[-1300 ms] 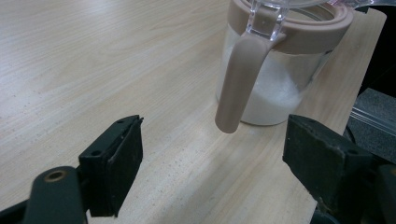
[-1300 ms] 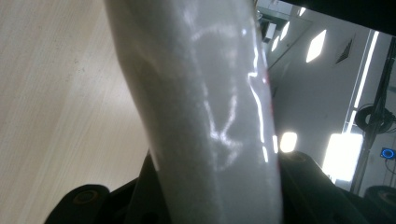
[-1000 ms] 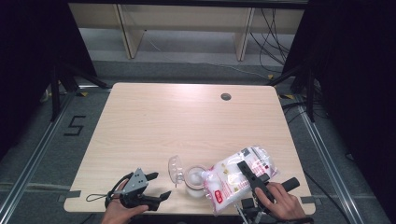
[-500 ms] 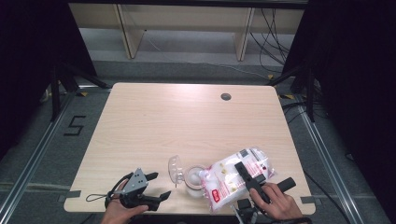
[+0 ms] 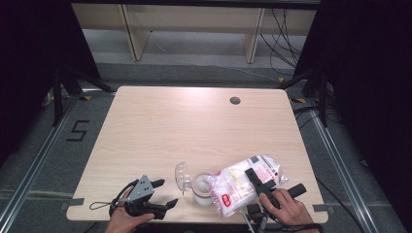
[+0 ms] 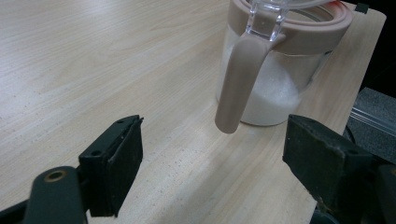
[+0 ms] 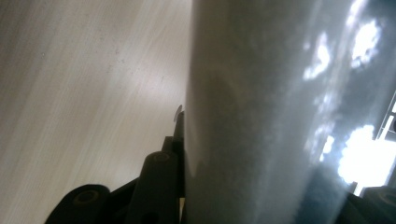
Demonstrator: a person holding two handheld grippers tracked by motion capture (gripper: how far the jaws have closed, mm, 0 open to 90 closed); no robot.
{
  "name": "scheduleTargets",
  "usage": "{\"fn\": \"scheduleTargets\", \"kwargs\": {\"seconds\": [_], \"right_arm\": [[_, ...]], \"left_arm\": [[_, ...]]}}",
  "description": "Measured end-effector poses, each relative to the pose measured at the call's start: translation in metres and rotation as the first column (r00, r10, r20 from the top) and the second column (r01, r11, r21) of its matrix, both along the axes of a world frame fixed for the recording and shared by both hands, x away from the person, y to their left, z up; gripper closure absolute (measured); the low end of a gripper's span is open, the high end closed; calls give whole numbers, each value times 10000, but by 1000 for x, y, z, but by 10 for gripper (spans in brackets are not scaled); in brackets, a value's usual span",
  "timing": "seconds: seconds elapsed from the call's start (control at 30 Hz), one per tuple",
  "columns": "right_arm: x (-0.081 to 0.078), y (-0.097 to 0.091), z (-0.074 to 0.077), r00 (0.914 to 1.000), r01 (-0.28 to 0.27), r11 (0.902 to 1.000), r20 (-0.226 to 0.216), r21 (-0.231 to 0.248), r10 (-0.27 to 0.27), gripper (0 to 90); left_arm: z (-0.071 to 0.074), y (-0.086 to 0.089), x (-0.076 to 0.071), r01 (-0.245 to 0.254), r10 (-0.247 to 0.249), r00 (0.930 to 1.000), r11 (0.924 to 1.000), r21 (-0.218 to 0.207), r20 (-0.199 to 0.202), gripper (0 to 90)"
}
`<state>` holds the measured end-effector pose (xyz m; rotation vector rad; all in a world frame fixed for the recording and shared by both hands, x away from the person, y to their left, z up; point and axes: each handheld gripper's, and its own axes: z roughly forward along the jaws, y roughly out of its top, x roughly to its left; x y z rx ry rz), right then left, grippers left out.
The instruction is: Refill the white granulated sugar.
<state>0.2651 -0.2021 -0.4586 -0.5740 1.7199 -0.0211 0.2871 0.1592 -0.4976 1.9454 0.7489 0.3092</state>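
Observation:
A clear jar (image 5: 200, 188) with a beige rim and white powder inside stands near the table's front edge, its lid (image 5: 181, 174) flipped open to the left. A plastic bag (image 5: 240, 185) of white grains with a red label lies tilted against the jar's right side. My right gripper (image 5: 251, 182) is shut on the bag, one black jaw across its top. In the right gripper view the bag (image 7: 280, 116) presses against the jaw. My left gripper (image 5: 166, 192) is open and left of the jar. In the left gripper view the jar (image 6: 275, 79) and its beige clasp (image 6: 238, 79) lie beyond the open left gripper (image 6: 212, 154).
The wooden table (image 5: 194, 126) has a round cable hole (image 5: 235, 100) at the back right. The jar and both hands sit close to the front edge. A shelf frame (image 5: 194, 29) stands on the floor beyond the table, and dark curtains hang at both sides.
The right gripper and the bag have shifted slightly left and toward the front edge, closer to the jar. The left gripper has stayed where it was.

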Motion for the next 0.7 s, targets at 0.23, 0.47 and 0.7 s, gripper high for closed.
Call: {"fn": "scheduleTargets", "kwargs": {"seconds": [0.23,0.47,0.7], "right_arm": [[2,-1,-2,9986,268,9988,-460,405,-250,716],[6,-6,0,9911,398,9811,-1322,1894,-146,733],[11,-14,7,9850,254,9471,-1695,3199,308,736]], "left_arm": [[0,0,1,39,-39,10000,10000,56,69,198],[0,0,0,32,-32,10000,10000,-26,39,197],[0,0,0,20,-20,10000,10000,-14,21,198]]}}
